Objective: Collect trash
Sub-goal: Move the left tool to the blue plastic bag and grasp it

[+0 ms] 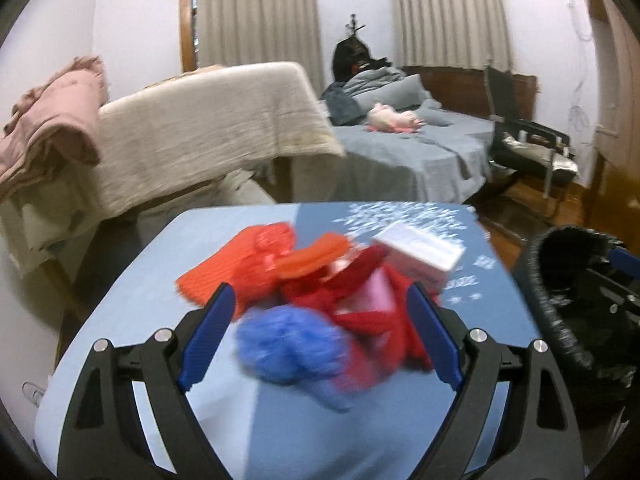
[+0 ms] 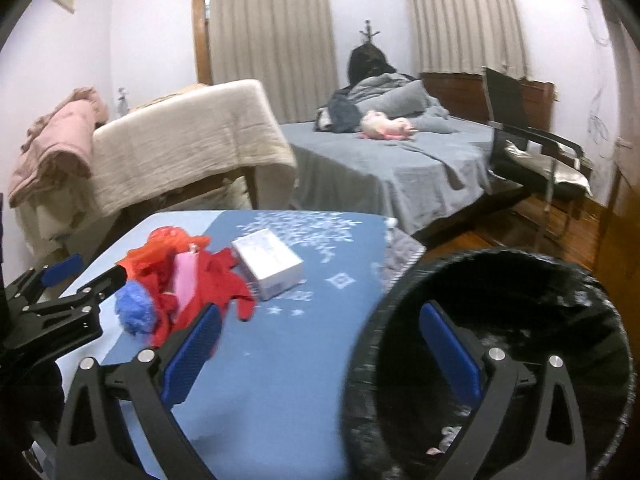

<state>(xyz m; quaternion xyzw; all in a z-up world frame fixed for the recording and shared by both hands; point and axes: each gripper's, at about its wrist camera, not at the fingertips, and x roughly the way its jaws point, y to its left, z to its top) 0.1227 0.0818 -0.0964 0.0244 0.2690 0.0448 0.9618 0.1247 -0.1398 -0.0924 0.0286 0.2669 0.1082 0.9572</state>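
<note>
Two tongs [image 1: 320,320] [image 2: 320,340] gaping empty, red cloth pile [image 1: 328,280] and white box [image 2: 268,262] beside black-lined bin [image 2: 500,280].

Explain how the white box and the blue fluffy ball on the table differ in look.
The white box is hard-edged and rectangular; the blue fluffy ball is rounded and fuzzy. The box lies apart on the patterned table cover, while the ball touches the red cloth pile. Both rest on the table.

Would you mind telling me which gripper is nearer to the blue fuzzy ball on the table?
Left. The left gripper is open with the blue fuzzy ball between its fingers; the right gripper, also open, sits further right, partly over the black bin.
</note>
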